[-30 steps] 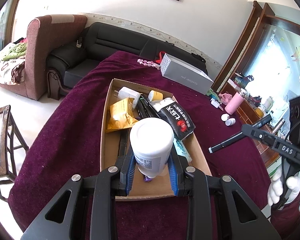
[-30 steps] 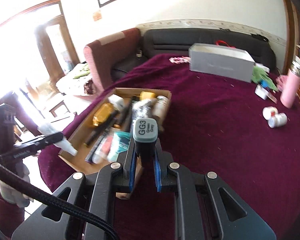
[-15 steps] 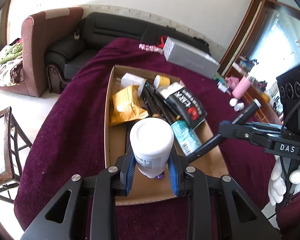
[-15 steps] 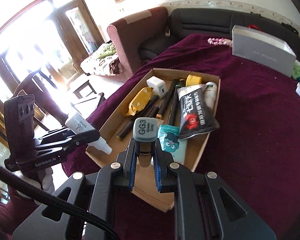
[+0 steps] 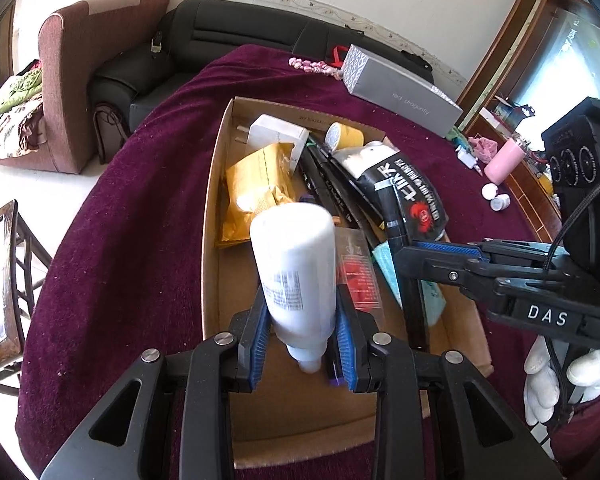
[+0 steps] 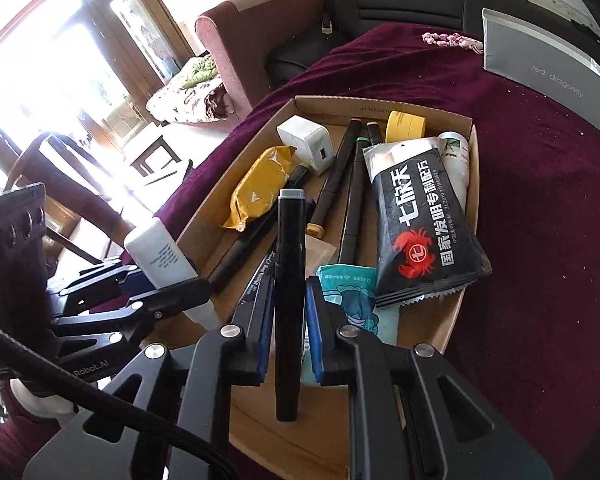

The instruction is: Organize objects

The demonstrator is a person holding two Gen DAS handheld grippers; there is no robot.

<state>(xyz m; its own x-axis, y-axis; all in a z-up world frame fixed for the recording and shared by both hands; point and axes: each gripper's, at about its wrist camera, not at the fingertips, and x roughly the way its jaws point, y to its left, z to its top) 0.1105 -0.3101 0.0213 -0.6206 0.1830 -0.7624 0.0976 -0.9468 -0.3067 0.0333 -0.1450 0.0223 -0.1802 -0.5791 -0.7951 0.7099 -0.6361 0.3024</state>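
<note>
"red dragonfly" printed in pale letters on long side of grey box (image 5: 404,88), read in both views.
"DAS" in white letters on label of right gripper (image 5: 404,258) body, seen from left wrist view.
"Robot.AI", start cut off, on body of left gripper (image 6: 168,292), seen from right wrist view.
Large white Chinese characters "七欣天" and red crab emblem on black packet (image 6: 424,224); smaller lines beneath not read reliably.
Small print on white bottle (image 5: 296,264) label too blurred.
Stamped print on cardboard box (image 6: 380,109) wall only partly legible.
</note>
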